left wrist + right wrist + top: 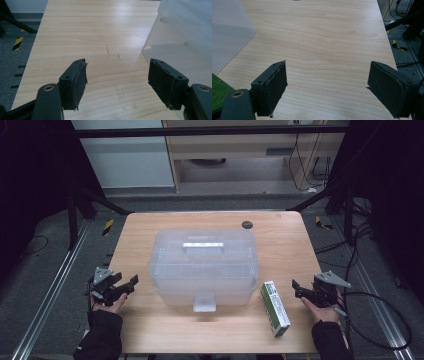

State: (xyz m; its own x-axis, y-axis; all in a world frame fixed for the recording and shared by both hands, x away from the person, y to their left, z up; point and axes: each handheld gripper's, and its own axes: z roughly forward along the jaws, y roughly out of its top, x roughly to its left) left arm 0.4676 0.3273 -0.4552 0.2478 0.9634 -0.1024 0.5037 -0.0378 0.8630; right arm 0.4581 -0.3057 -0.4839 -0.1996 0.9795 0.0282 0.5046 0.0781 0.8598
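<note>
A translucent plastic storage box (204, 265) with a lid, a top handle and a front latch stands in the middle of the wooden table (285, 240). A green and white carton (274, 308) lies flat to its right, near the front edge. My left gripper (127, 285) hovers at the table's left edge, open, with bare wood between its pads (77, 82); the box (182, 37) is to its right. My right gripper (298, 289) is at the right edge, just right of the carton (218, 93), open over bare wood (332, 50).
A small dark round disc (247, 224) lies at the table's back right. Black frame struts, rails and cables surround the table on the floor. Bare wood stretches behind and on both sides of the box.
</note>
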